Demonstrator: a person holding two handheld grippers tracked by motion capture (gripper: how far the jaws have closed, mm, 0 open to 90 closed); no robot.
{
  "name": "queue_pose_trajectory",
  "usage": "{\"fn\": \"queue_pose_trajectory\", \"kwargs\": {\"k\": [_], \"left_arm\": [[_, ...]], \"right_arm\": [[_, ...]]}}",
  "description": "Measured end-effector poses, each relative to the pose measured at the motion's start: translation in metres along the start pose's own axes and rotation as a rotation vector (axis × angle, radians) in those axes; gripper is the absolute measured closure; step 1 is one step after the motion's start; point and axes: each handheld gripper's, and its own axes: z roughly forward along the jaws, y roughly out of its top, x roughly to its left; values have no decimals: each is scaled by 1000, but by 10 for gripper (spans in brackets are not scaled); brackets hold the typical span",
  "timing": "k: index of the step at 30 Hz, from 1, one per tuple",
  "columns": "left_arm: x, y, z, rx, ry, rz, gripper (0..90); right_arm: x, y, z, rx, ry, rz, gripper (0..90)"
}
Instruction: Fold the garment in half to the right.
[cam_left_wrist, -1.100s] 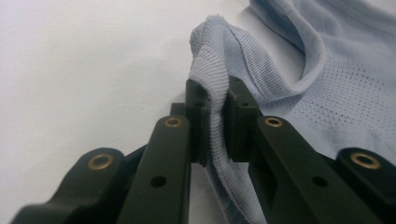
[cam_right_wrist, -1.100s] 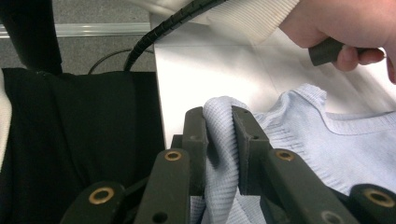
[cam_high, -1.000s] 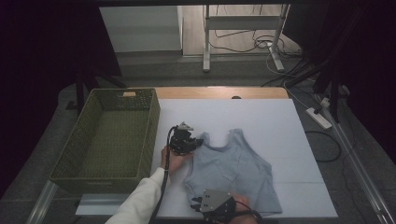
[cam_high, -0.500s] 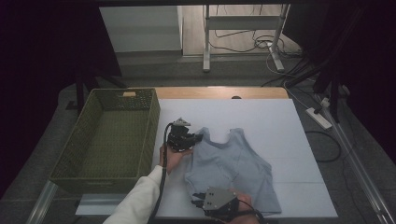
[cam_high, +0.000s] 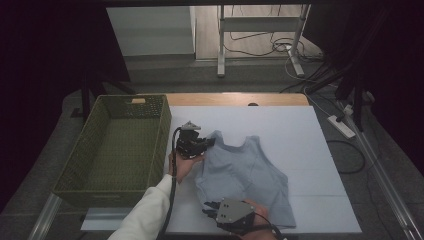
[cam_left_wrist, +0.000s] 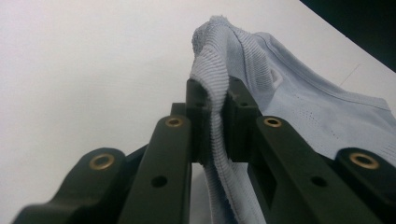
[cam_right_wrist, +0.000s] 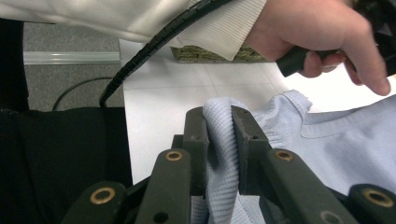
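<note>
White counter with a green basket at its left edge. A pale blue top lies flat beside the basket, well apart from the far edge. Left claw is closed on a ribbed shoulder strap; right claw is closed on the ribbed hem corner nearest the person. Risk: both grips hold only thin edge fabric, so uneven lifting could pull a corner free or stretch the knit.
</note>
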Motion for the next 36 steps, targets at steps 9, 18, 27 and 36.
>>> {"fn": "queue_pose_trajectory", "kwargs": {"k": [9, 18, 27, 36], "left_arm": [[1, 1, -2, -1, 11, -7, 817], [0, 11, -24, -49, 51, -11, 818], [1, 10, -21, -33, 52, -28, 818], [5, 15, -40, -64, 92, -31, 817]], "right_arm": [[-2, -1, 0, -9, -11, 5, 771], [-6, 17, 4, -71, -52, -18, 776], [-8, 12, 2, -76, -57, 5, 777], [-15, 25, 12, -110, -62, -12, 779]]}}
